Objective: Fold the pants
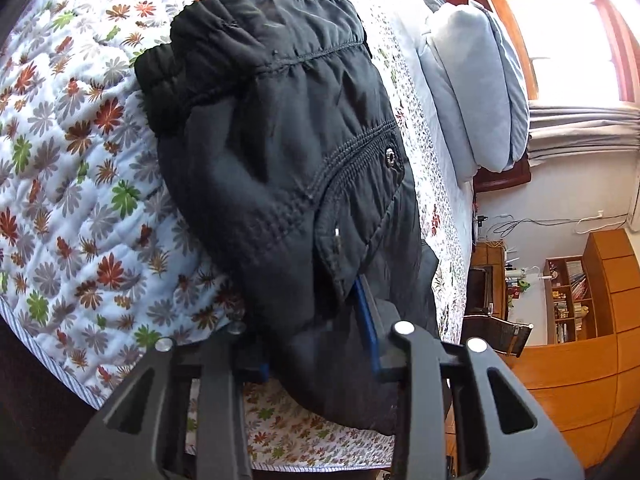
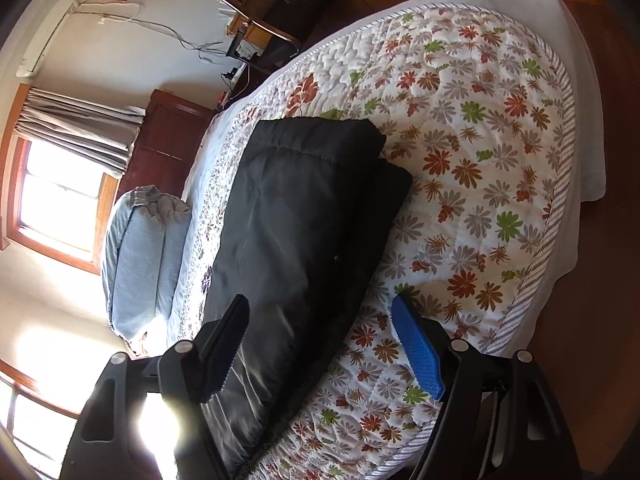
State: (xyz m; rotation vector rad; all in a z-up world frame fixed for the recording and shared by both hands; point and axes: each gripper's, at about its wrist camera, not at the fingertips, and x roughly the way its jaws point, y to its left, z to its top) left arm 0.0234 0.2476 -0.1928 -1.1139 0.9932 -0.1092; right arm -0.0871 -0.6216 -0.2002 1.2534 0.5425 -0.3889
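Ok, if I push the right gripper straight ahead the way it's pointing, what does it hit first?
Most likely the black pants. The right gripper is open, and the folded fabric already lies between its fingers and extends ahead over the floral quilt. How high it sits above the fabric is unclear.

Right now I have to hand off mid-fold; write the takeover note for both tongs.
Left tongs: shut on the black pants, gripping the near edge by the pocket.
Right tongs: open, empty, fingers either side of the pants' near end, not gripping.
Pants: on the floral quilt, already folded into a thick layered bundle; waistband on the far side in the left view.
Left: release the left grip, tidy the bundle, or make one more fold if wanted.
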